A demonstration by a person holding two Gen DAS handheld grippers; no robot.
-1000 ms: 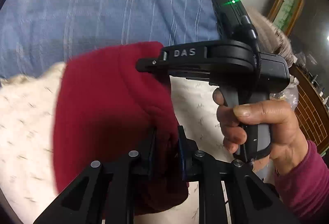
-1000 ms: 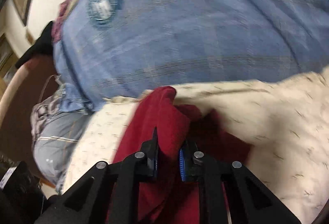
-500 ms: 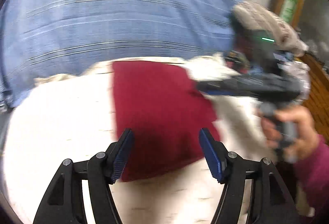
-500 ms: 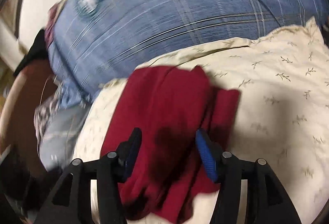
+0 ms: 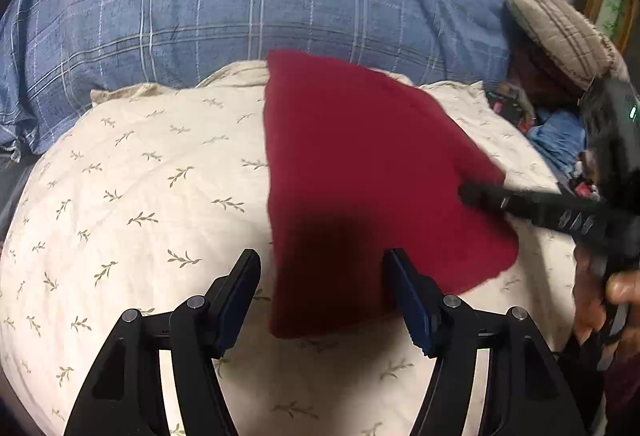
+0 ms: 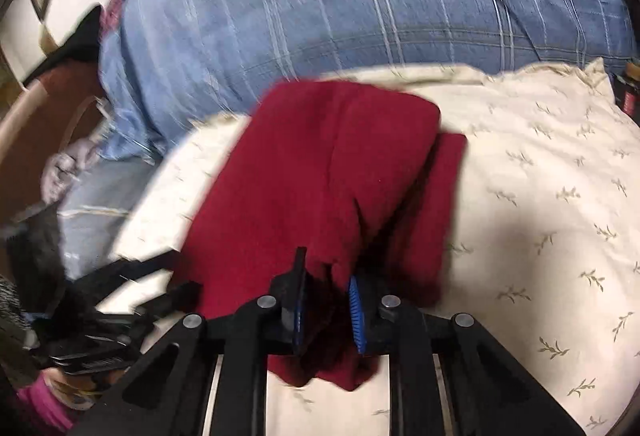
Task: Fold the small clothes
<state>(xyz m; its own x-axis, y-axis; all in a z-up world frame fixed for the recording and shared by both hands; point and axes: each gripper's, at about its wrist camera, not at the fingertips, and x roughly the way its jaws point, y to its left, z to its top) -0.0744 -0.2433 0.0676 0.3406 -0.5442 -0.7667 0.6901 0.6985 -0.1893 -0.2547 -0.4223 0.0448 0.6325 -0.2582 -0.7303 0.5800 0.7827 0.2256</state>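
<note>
While folded on the pillow [image 5: 132, 195], red garment [image 5: 360, 171] judged soft, light, limp | left gripper [image 5: 326, 300] wide open, empty | right gripper [image 6: 326, 310] nearly closed on near hem, lower centre | corners best pinched.

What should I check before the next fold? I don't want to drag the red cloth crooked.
1. Left gripper open and off the red cloth: ok.
2. Right gripper has hold of the cloth's near edge: ok, fabric sits between nearly shut jaws.
3. Cloth lying flat: not ok, the right wrist view shows a raised fold and an offset layer.
4. Cloth fully on the cream pillow: ok.
5. Edges lined up: not ok, layers are staggered.
6. Grippers apart from each other: cannot tell, the view is blurred.
</note>
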